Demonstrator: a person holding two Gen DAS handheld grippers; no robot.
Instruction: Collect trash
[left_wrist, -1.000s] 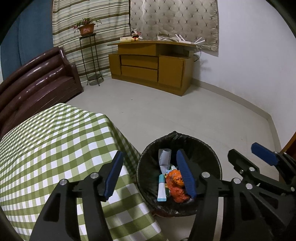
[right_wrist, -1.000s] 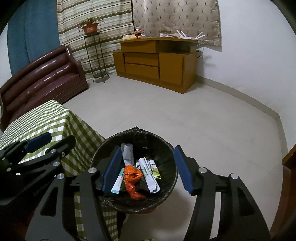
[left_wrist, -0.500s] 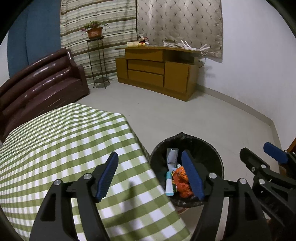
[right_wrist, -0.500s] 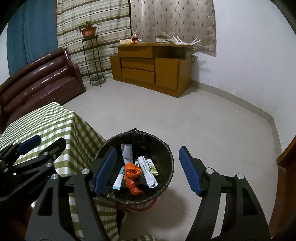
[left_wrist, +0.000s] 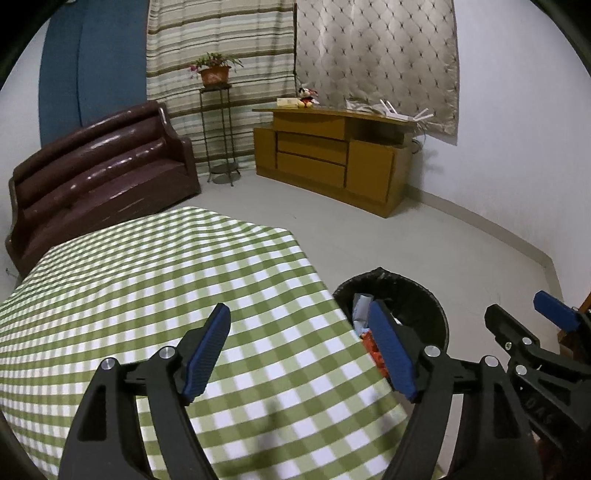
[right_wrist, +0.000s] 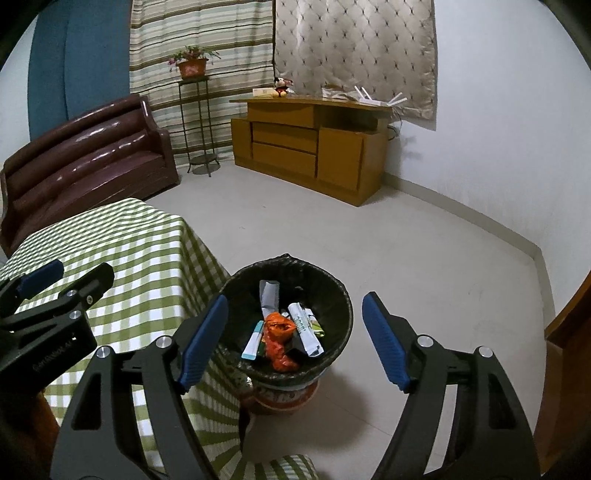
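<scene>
Your left hand-held gripper (left_wrist: 299, 349) hangs over the near right part of the desk (left_wrist: 155, 280), which is covered in a green-and-white checked cloth. Its blue-padded fingers stand well apart with nothing between them.

Your right hand-held gripper (right_wrist: 291, 338) sits above the floor just right of the desk, and its fingers are also spread wide and hold nothing. In the right wrist view, the open gap frames the trash bin (right_wrist: 334, 295).

The bin stands on the floor, right up against the desk's right edge, and is lined with a black bag. Inside it lie a crumpled orange wrapper (right_wrist: 279, 341), a white-and-green packet (right_wrist: 304, 328) to its right, a white tube with a teal end (right_wrist: 253, 339) to its left, and a folded grey paper (right_wrist: 269, 293) toward the far side. In the left wrist view, the bin (left_wrist: 417, 295) is partly hidden behind the right finger, with only a bit of the trash showing.

Far across the room you have a brown sofa (left_wrist: 99, 173) on the left and a wooden cabinet (left_wrist: 332, 155) against the wall.
</scene>
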